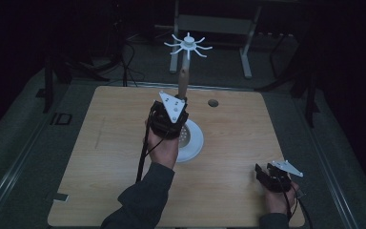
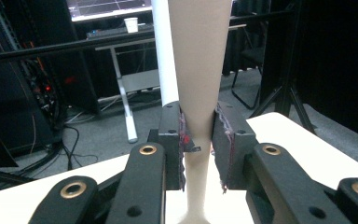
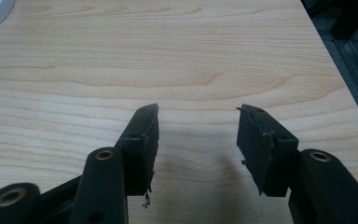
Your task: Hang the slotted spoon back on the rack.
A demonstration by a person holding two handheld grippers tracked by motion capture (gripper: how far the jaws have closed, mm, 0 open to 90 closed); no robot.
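The tan tapered stem [image 2: 196, 79] stands upright between the jaws of the left gripper [image 2: 198, 144], which are pinched on its narrow lower part, one pad on each side. Its long axis runs straight up from the claw, widening above the pads; below them it drops to a white round base [image 1: 194, 143] on the wooden table [image 1: 100, 157]. Just behind the stem, on the far side from the claw, rises a white pole [image 2: 164, 51], and in the high view a white spoked top [image 1: 188, 44] sits well above the left gripper. Any lift would, I judge, follow that vertical axis. The right gripper [image 3: 198, 140] hovers well apart, low over bare wood by the table's near right corner, jaws spread and empty, so the left hand [image 1: 163, 148] is the nearer one.
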